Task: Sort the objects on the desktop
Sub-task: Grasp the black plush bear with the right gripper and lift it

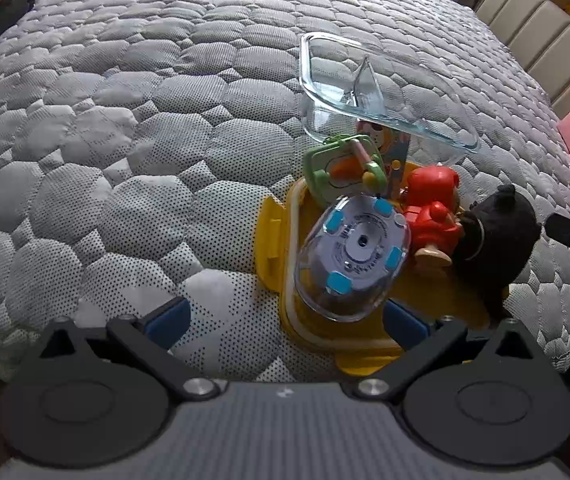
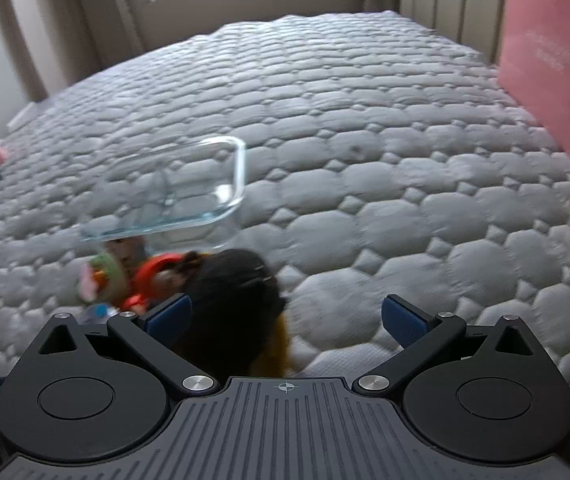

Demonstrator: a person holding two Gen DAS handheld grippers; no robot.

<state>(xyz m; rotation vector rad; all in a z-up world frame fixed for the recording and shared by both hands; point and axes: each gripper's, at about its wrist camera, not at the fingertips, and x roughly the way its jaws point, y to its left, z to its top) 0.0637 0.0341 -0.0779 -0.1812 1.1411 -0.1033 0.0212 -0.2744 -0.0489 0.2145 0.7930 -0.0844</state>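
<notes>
Glass container (image 1: 385,92) sits empty near the mattress (image 1: 125,140) edge; mouse (image 1: 351,256), red figure (image 1: 431,216), black plush (image 1: 489,236) and green toy (image 1: 341,168) crowd the yellow lid (image 1: 281,236) beside it, unsorted; left gripper (image 1: 285,320) and right gripper (image 2: 285,316) both gape, holding nothing

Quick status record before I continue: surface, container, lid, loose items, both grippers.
surface: grey quilted mattress
container: empty clear glass dish, divided, tilted
lid: yellow lid flat under the pile
items on lid: upturned clear computer mouse, red toy figure, black plush toy, green toy
left gripper: jaws open, empty
right gripper: jaws open, empty
</notes>
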